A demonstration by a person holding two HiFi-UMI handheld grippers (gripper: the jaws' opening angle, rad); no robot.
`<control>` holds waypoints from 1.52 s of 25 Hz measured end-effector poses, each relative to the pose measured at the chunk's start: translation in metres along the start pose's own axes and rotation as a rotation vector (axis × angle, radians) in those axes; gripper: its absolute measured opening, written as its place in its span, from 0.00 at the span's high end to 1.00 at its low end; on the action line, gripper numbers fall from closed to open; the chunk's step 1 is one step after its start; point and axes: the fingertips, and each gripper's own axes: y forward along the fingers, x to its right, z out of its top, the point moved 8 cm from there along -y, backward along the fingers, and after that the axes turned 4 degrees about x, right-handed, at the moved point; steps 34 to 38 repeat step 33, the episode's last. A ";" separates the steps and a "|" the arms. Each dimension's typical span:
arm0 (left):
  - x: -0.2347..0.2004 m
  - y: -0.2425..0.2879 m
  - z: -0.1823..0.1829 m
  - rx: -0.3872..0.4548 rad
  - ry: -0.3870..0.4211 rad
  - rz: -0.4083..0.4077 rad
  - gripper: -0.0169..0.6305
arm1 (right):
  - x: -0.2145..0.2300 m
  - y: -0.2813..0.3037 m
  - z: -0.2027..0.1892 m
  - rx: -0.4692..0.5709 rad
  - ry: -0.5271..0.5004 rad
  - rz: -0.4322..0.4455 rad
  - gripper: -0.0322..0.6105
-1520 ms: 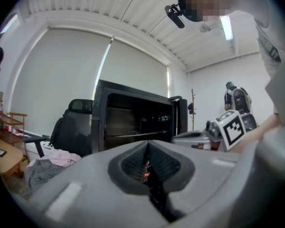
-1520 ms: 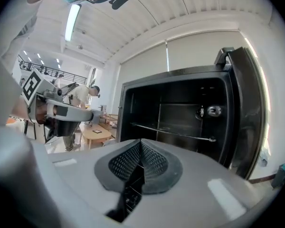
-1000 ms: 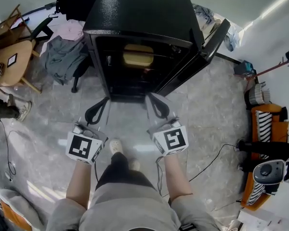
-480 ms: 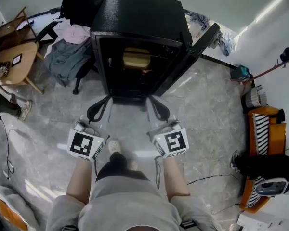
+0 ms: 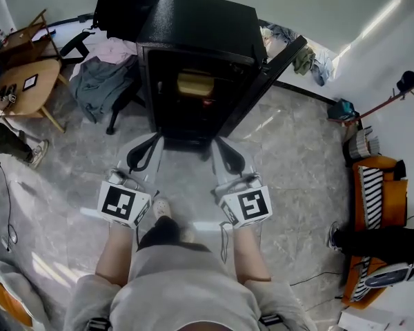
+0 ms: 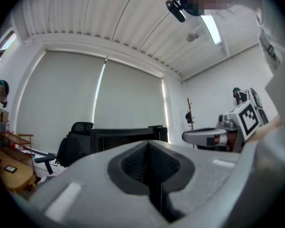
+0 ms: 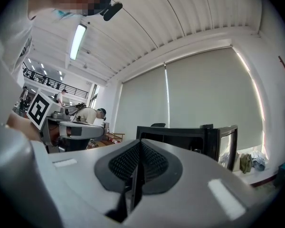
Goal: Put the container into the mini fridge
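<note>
Evidently the placing itself is done. The black mini fridge [image 5: 193,23] stands open, its door [image 5: 265,81] swung out to the right of the cabinet. The pale yellow container [image 5: 195,83] sits on the upper shelf inside, well back from the opening. I judge the step in hand to be the finish of the task, with only the door left to shut. That next move would call for one gripper, most likely the right, to travel out past the fridge's right side. It would have to reach the free edge of the door and push it round without knocking the cabinet.

As for contents, the fridge holds the container and, just below it, a small reddish thing too dim to name. The lower part of the fridge is dark. What the container holds cannot be told (its lid or top is all that shows).

An office chair draped with a grey garment [image 5: 96,87] stands left of the fridge.

Both tools hang just in front of the fridge's opening, apart from it. The left gripper [image 5: 152,142] has its jaws pressed together with nothing between them. The right gripper [image 5: 217,143] is likewise closed and empty.
</note>
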 end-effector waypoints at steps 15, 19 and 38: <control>0.047 -0.032 0.022 0.032 0.015 0.010 0.97 | -0.024 -0.050 0.025 0.053 -0.005 0.013 0.95; 0.055 -0.035 0.023 0.050 0.007 0.015 0.97 | -0.024 -0.057 0.026 0.056 -0.013 0.016 0.95; 0.061 -0.035 0.031 0.051 -0.011 0.033 0.97 | -0.027 -0.058 0.031 0.057 -0.007 0.033 0.95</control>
